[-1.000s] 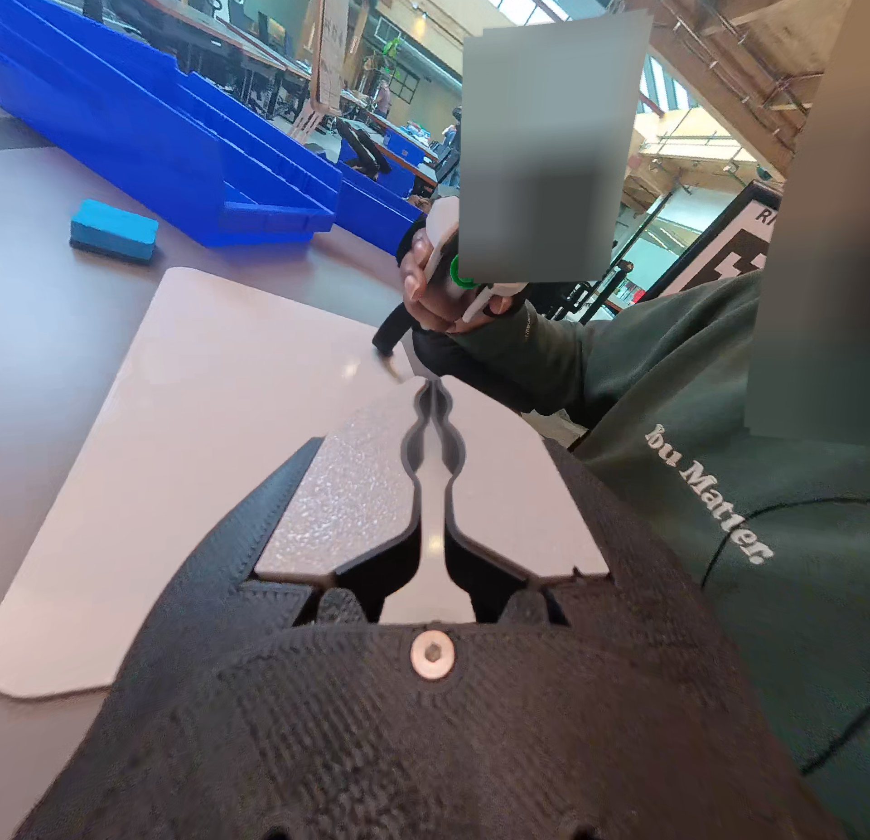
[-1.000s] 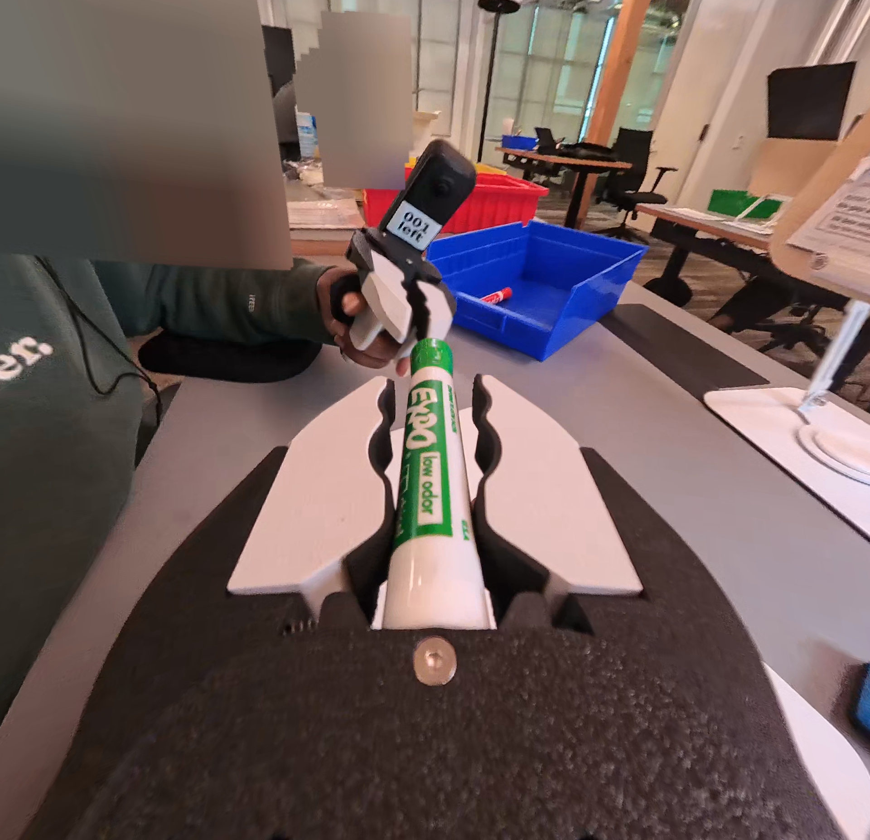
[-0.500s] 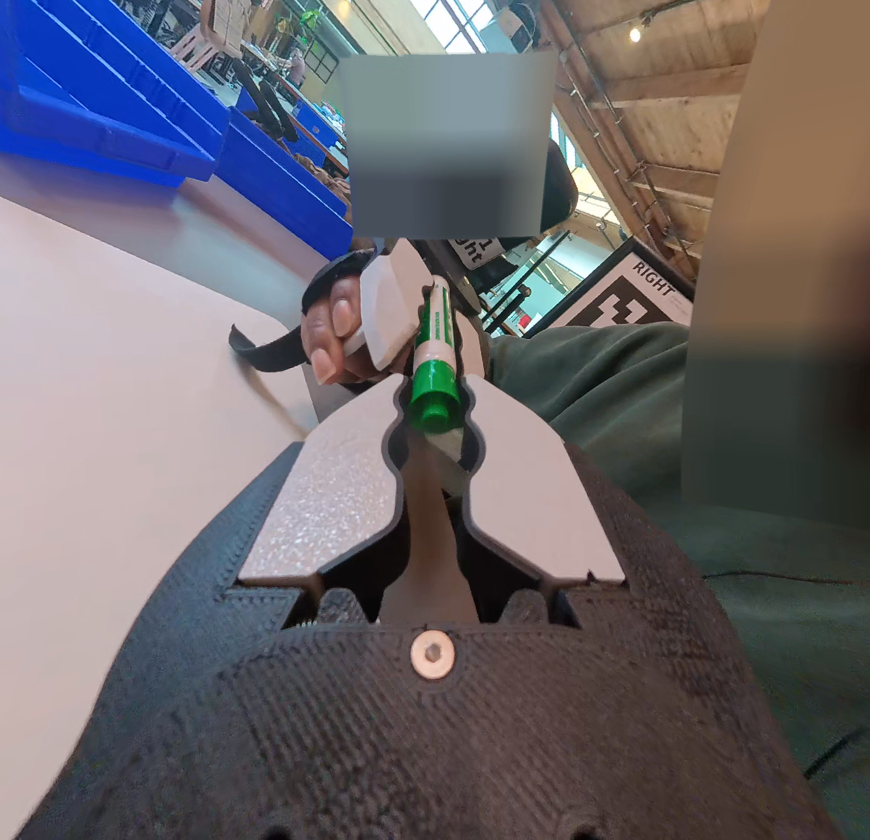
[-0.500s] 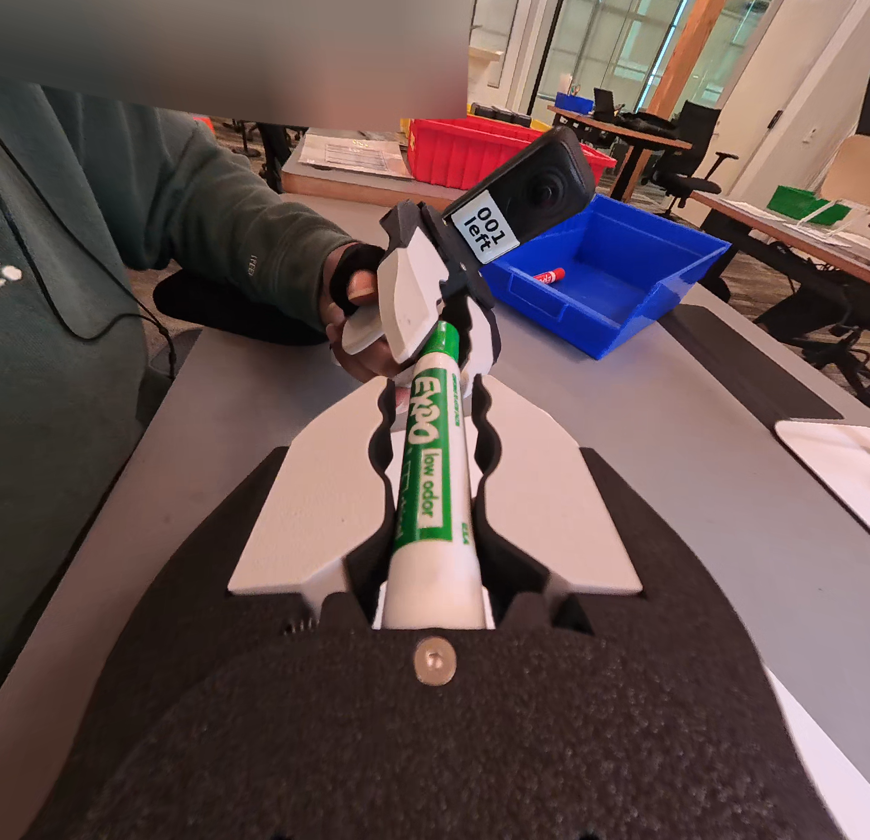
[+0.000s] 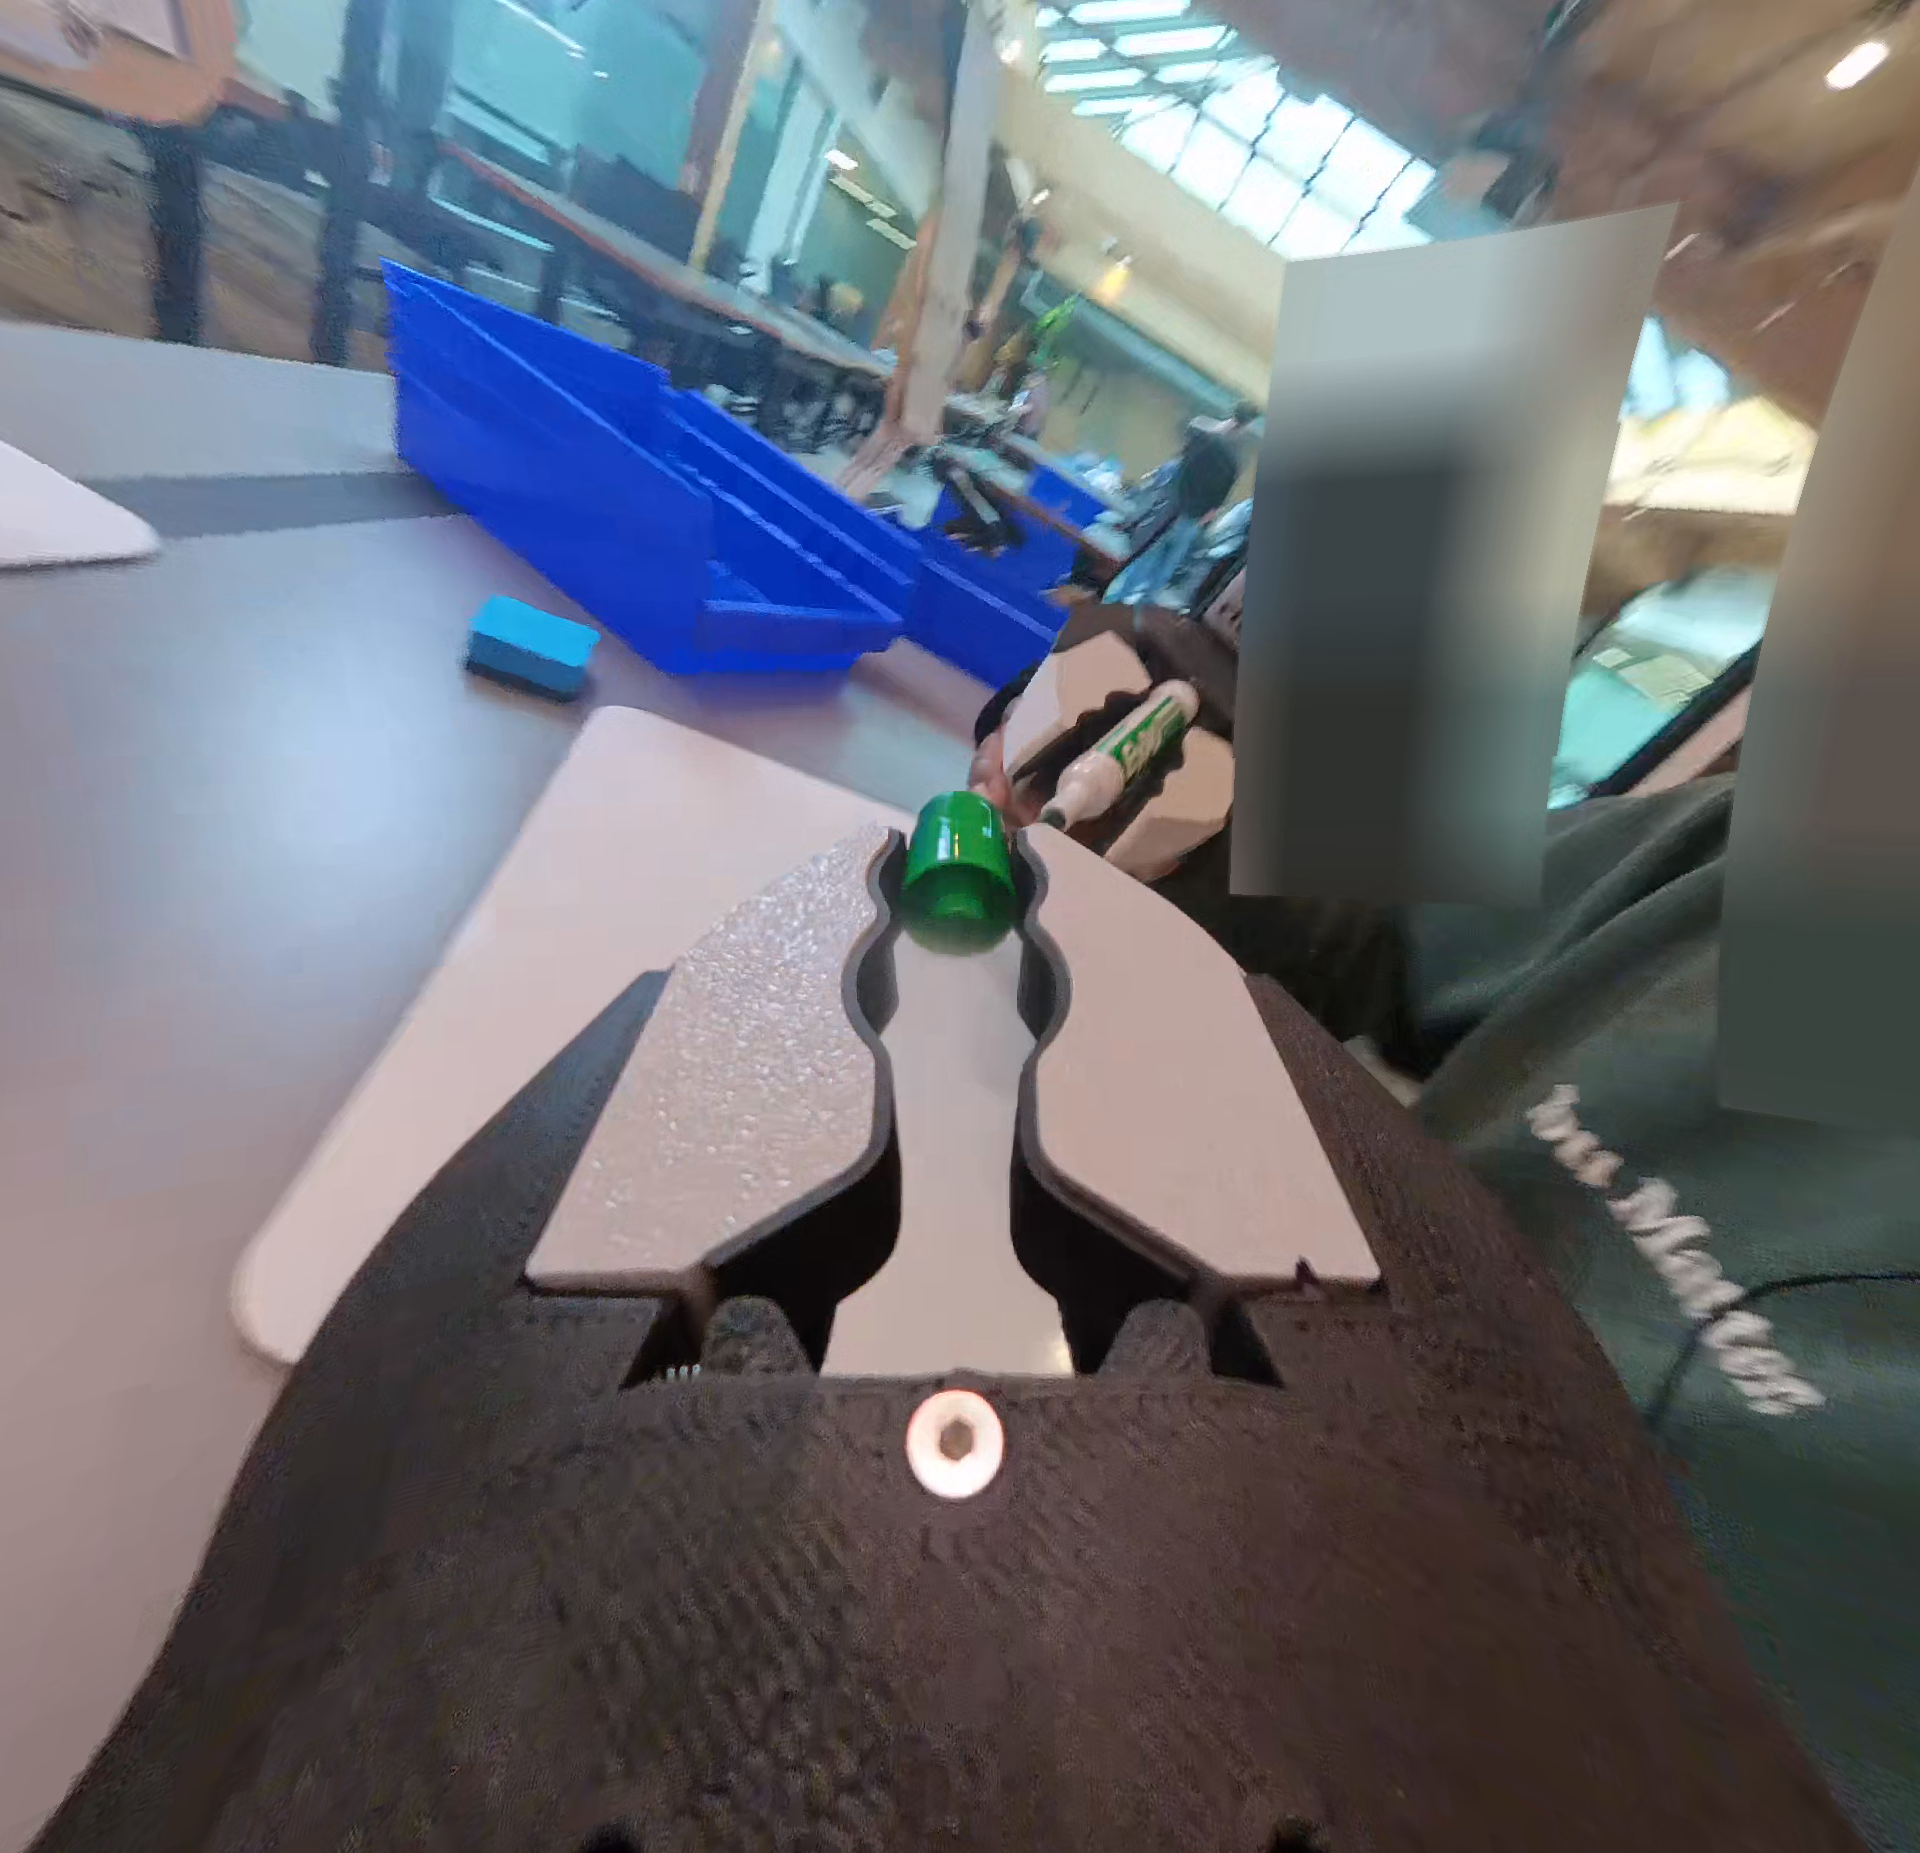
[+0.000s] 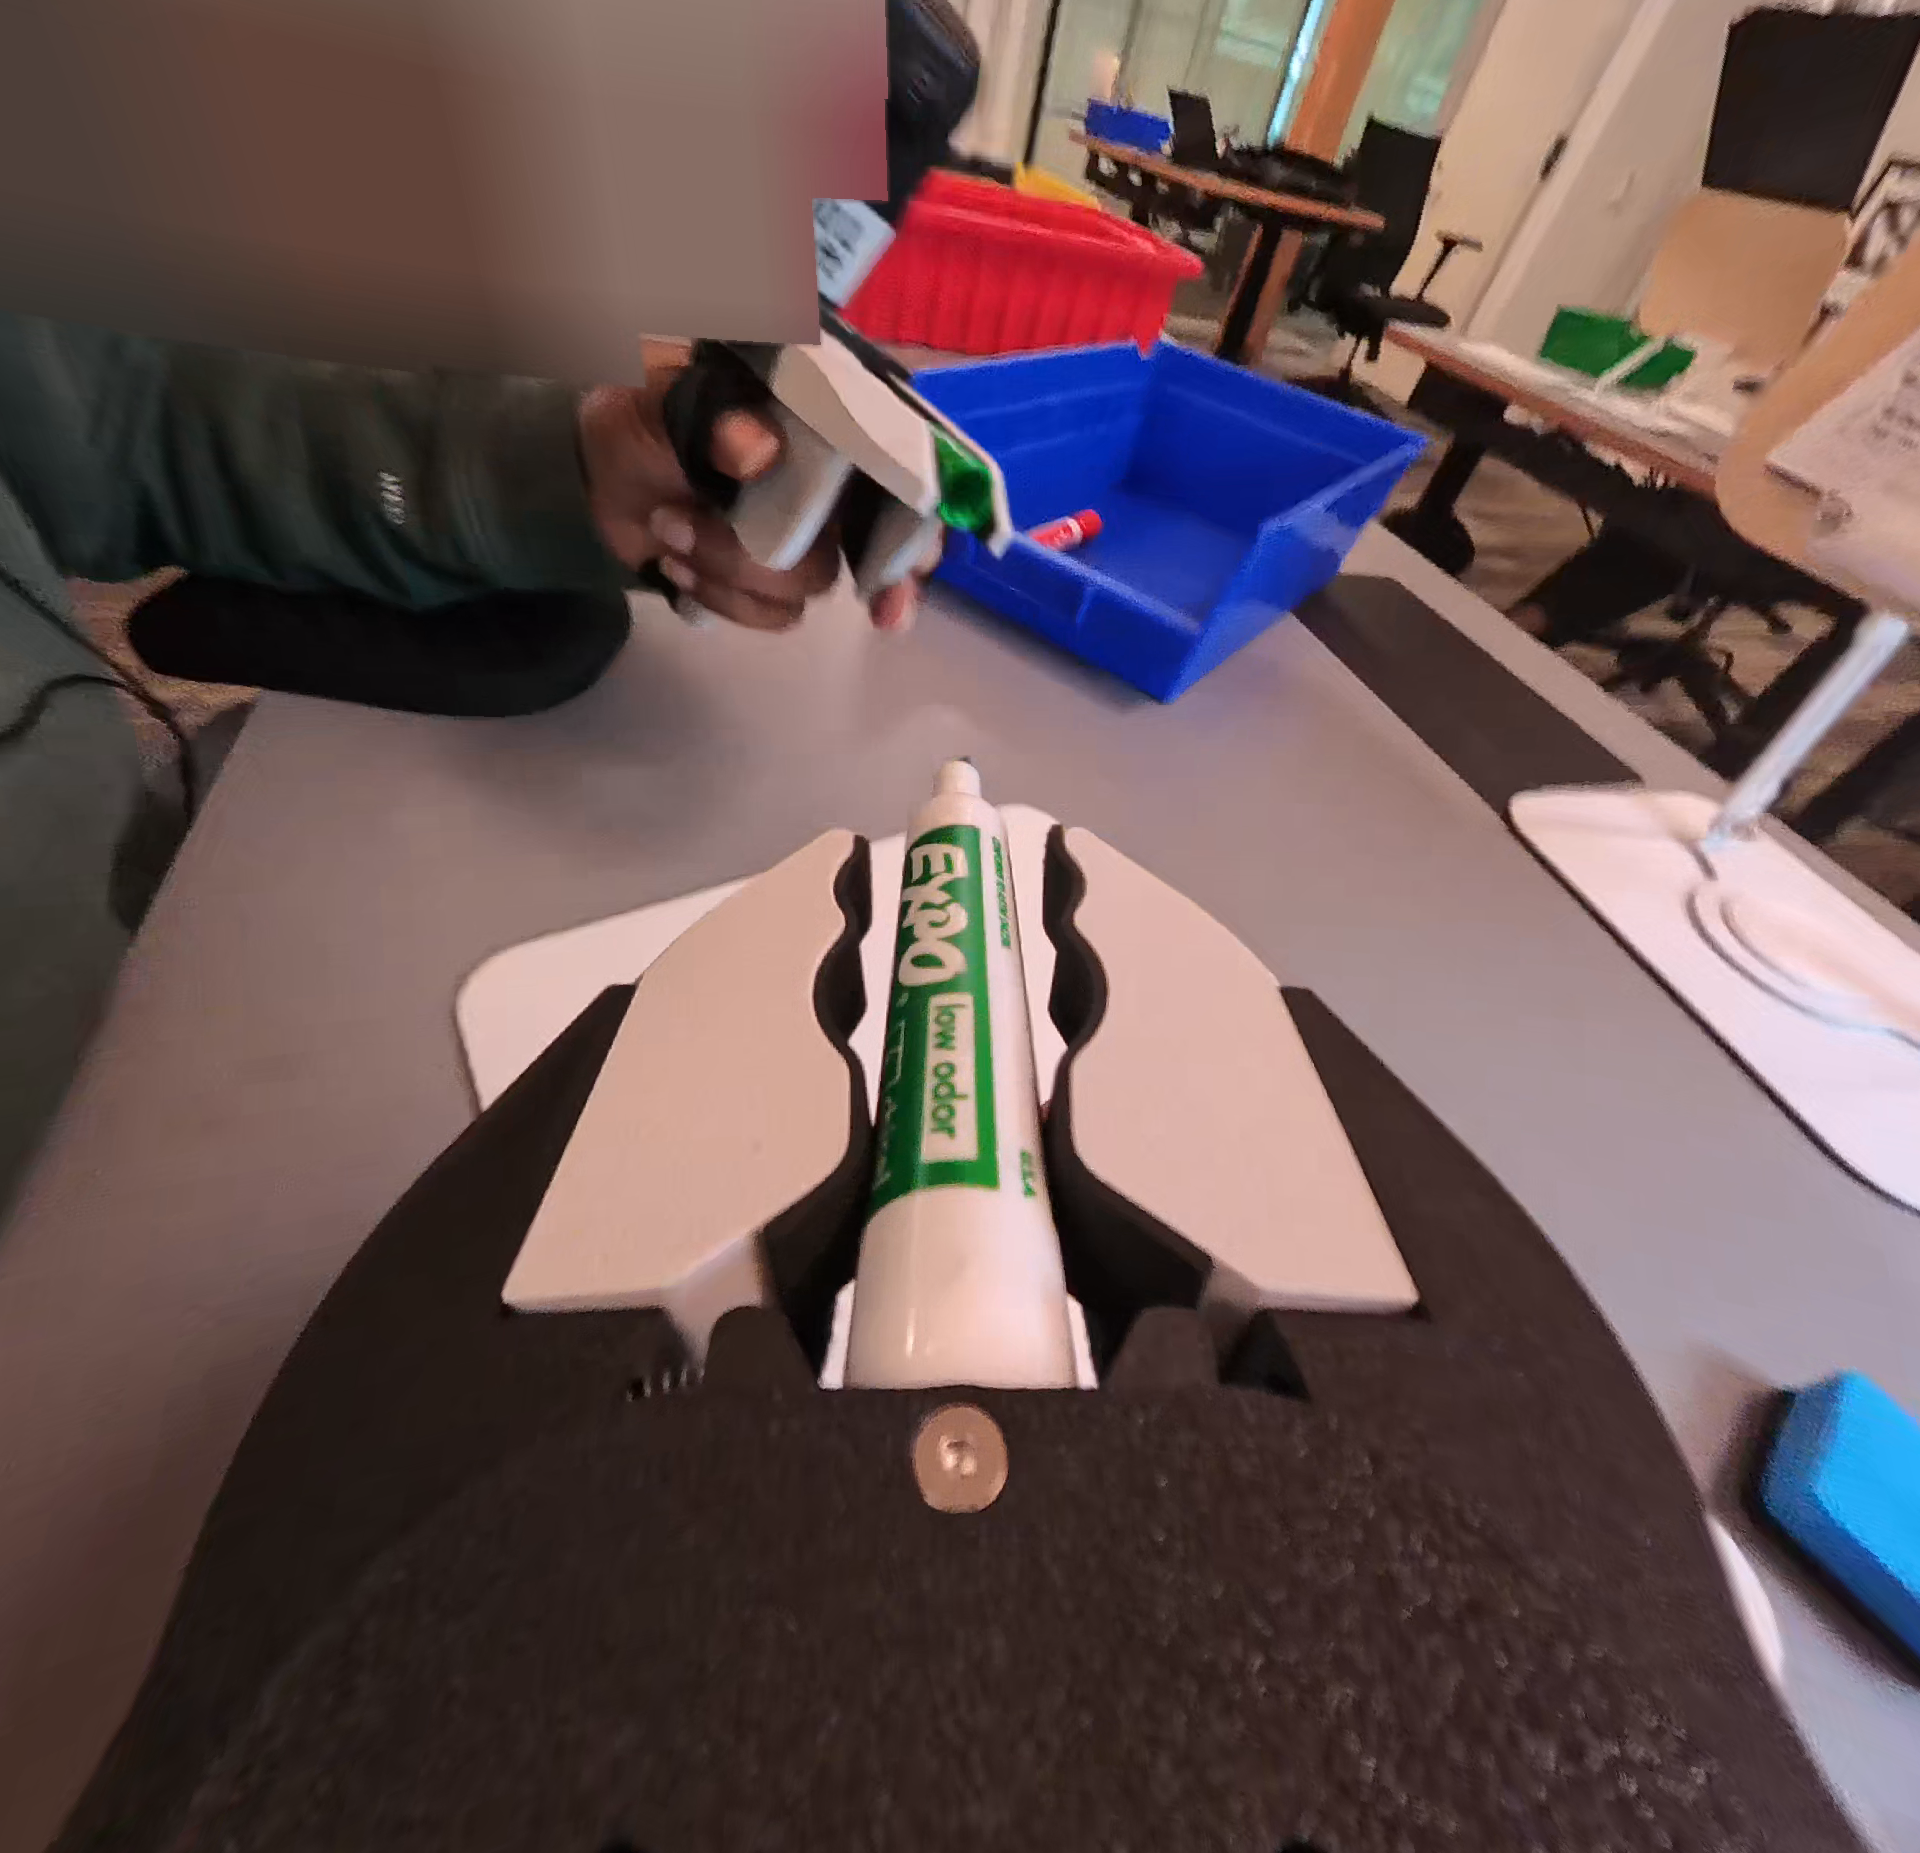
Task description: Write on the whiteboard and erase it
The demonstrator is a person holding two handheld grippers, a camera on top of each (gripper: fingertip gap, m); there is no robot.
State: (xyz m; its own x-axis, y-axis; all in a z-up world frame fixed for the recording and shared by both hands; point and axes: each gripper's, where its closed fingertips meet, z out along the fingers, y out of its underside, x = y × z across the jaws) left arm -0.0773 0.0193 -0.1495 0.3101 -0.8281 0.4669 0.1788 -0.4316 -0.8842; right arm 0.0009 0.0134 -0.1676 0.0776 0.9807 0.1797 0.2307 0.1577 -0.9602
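Observation:
My left gripper [image 5: 958,884] is shut on the green marker cap [image 5: 956,868], held above the white whiteboard [image 5: 644,868] on the grey table. My right gripper [image 6: 956,873] is shut on the white and green marker [image 6: 956,1065]; its bare tip points forward over the whiteboard [image 6: 520,993]. In the left wrist view the marker [image 5: 1127,749] sits uncapped in the right gripper, just beyond the cap. In the right wrist view the left gripper [image 6: 966,499] holds the cap [image 6: 961,484] up at the far left. A blue eraser [image 5: 532,645] lies beyond the whiteboard and shows in the right wrist view [image 6: 1849,1491].
A blue bin [image 6: 1174,515] holding a red marker [image 6: 1065,530] stands at the table's far side, also in the left wrist view [image 5: 644,525]. A red bin [image 6: 1018,265] is behind it. A white lamp base [image 6: 1766,930] stands at the right. The person's green sleeve [image 6: 312,473] is at the left.
The left gripper closed on the cap and pulled it off the marker. The two grippers have moved apart; the marker tip is now bare.

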